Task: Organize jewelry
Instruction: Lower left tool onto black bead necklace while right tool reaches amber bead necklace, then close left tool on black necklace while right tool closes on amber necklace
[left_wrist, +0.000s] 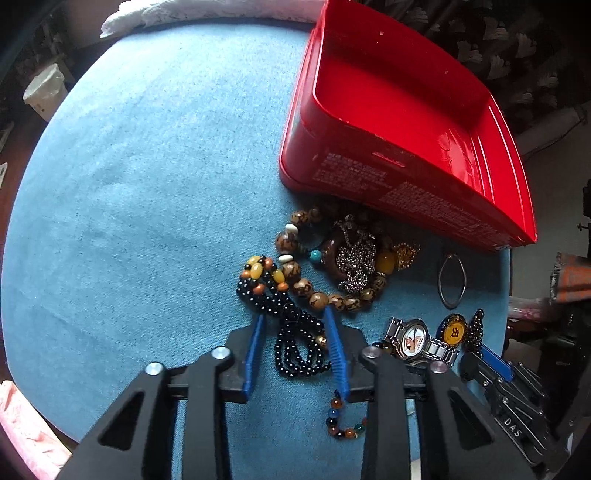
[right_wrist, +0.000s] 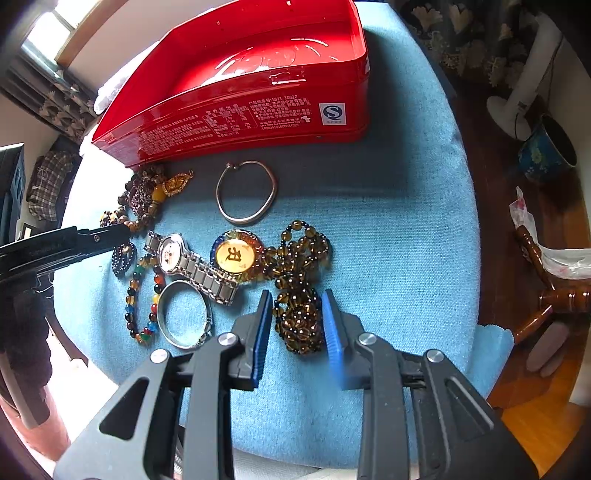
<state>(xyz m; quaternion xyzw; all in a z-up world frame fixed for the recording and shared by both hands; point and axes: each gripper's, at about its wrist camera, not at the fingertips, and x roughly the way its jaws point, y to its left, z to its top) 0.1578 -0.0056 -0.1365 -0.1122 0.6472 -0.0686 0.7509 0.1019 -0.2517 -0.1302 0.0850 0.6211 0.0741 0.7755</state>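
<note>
A red tin box (left_wrist: 399, 122) stands open and empty on the blue cloth; it also shows in the right wrist view (right_wrist: 240, 110). My left gripper (left_wrist: 295, 314) is open, its blue fingers on either side of a black bead necklace (left_wrist: 295, 332). My right gripper (right_wrist: 297, 299) is open, its fingers on either side of a brown tiger-eye bead necklace (right_wrist: 299, 288). A steel watch (right_wrist: 192, 266), a gold medallion (right_wrist: 235, 256), a silver bangle (right_wrist: 245, 192) and a brown bead bracelet pile (left_wrist: 332, 266) lie between them and the box.
A multicoloured bead bracelet (right_wrist: 142, 299) and a second silver bangle (right_wrist: 184, 314) lie at the cloth's left in the right wrist view. The round table's edge (right_wrist: 476, 258) drops to a wooden floor with a fan base (right_wrist: 509, 110) and a blue pot (right_wrist: 546, 151).
</note>
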